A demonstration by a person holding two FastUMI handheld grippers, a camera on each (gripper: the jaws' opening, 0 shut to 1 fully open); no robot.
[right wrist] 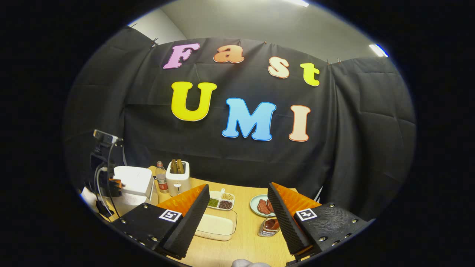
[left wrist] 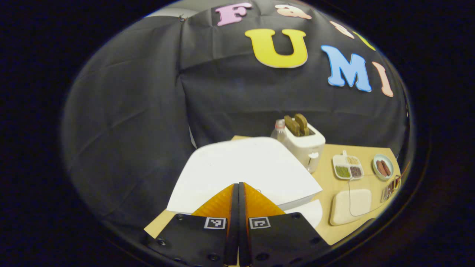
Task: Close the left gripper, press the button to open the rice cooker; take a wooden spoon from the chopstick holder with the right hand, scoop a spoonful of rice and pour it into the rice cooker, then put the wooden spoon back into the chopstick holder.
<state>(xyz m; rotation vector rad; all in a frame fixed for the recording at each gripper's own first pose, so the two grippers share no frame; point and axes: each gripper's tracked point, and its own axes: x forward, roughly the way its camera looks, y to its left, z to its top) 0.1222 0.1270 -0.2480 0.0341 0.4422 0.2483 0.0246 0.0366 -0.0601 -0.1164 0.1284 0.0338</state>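
Left gripper (left wrist: 238, 185) clenched, both fingers pressed flat together with nothing between them, tips over the near edge of the white, smooth-topped rice cooker (left wrist: 245, 168). Lid of the cooker down. Cannot tell whether the tips touch the lid or its button.

In the left gripper view, at 1 o'clock from the cooker: white two-slot toaster (left wrist: 306, 146) with two brown slices standing in it, and just beside it, at its 9 o'clock, a clear plastic bottle (left wrist: 280, 130). At 3 o'clock from the cooker, on the light wooden table (left wrist: 326, 174): white three-part dish of grains (left wrist: 347, 167), then a pale green plate of reddish meat pieces (left wrist: 383, 167). At 4 o'clock: rectangular clear box of white rice (left wrist: 350, 205). Small striped chopstick holder (left wrist: 391, 189) just beyond the box, near the table's far edge; contents too small to tell.

Right gripper (right wrist: 237, 215) released, fingers spread wide apart, nothing held, hanging above the table. Seen between the fingers in the right gripper view: box of rice at 6 o'clock, grain dish behind it at 12 o'clock, meat plate at 2 o'clock, chopstick holder close by the right-hand finger with a dark reddish piece in it. Rice cooker far off at 9 o'clock, with the other gripper and its cables at its front.
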